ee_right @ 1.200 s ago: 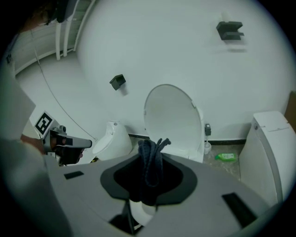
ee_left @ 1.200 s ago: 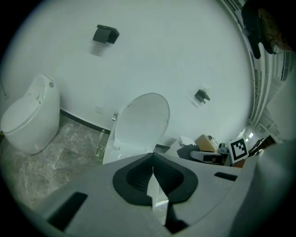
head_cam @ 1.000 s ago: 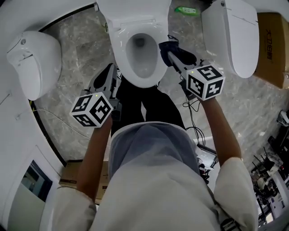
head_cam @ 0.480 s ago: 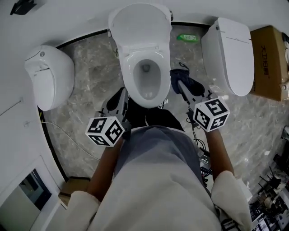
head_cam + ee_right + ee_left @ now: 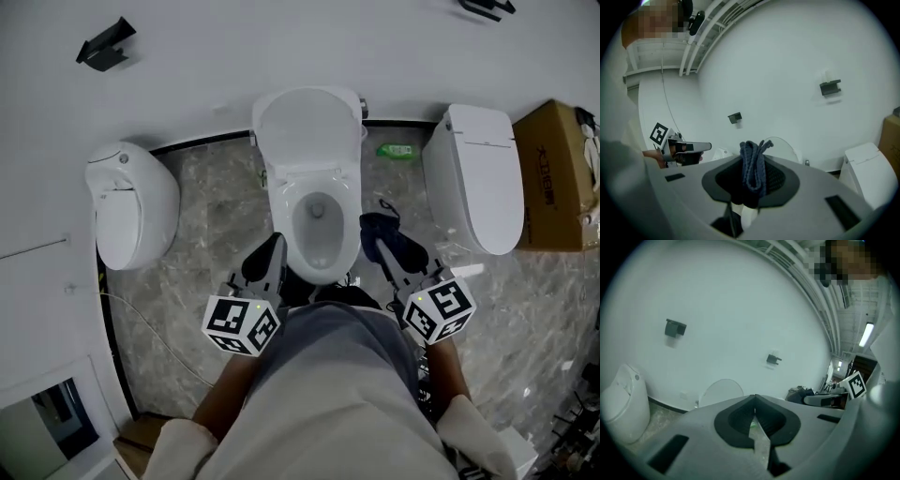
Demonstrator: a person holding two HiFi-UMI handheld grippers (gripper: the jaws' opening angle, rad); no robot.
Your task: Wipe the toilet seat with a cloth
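Observation:
The white toilet (image 5: 317, 225) stands against the wall with its lid (image 5: 307, 131) raised; its seat and bowl are bare. My left gripper (image 5: 269, 255) hangs at the bowl's front left, jaws shut on nothing; in the left gripper view the jaws (image 5: 754, 404) meet in front of the lid (image 5: 723, 390). My right gripper (image 5: 382, 240) sits at the bowl's right, shut on a dark blue cloth (image 5: 396, 244). In the right gripper view the cloth (image 5: 754, 166) bunches up between the pads, with the lid (image 5: 780, 145) behind it.
A second white toilet (image 5: 131, 214) stands to the left and a third (image 5: 473, 178) to the right, with a cardboard box (image 5: 562, 173) beyond it. A green object (image 5: 398, 150) lies on the marble floor. Black brackets (image 5: 103, 44) hang on the wall.
Both grippers have risen away from the toilet and drawn back toward the body. The head view has pulled up, so the toilet looks smaller. The cloth stays in the right gripper.

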